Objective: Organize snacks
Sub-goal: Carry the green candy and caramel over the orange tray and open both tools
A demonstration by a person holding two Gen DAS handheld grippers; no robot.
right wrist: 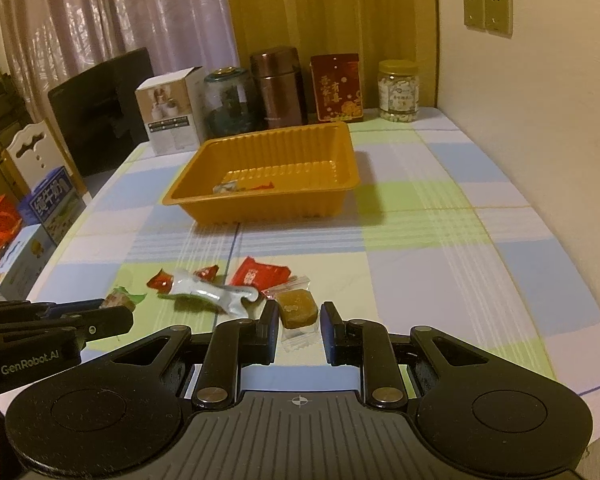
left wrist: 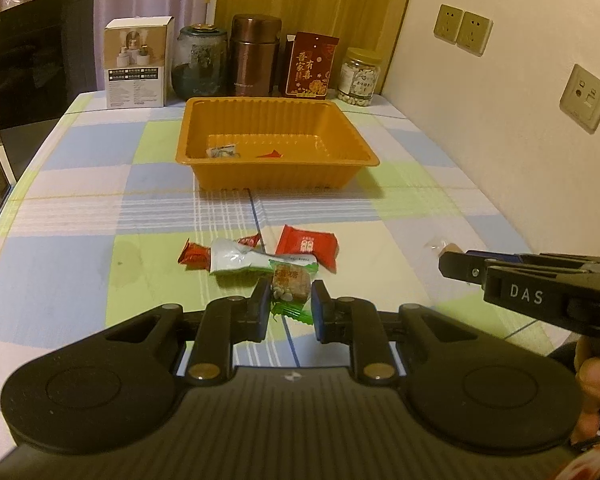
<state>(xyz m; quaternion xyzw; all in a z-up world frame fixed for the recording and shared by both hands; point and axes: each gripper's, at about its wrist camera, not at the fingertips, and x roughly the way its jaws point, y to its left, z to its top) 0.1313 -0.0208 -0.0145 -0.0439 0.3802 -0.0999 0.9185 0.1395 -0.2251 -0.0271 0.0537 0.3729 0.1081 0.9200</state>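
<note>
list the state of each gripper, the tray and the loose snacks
left gripper: shut on the green-wrapped candy
right gripper: shut on the clear-wrapped brown candy
orange tray: upright, two small wrappers inside
red packet: loose on the table
white sachet: loose, lying across a red candy

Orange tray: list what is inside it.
Inside the orange tray lie two wrapped snacks: a pale silvery one toward its left and a red one beside it. The near wall covers the front strip of the floor, so anything lying there cannot be seen.
</note>
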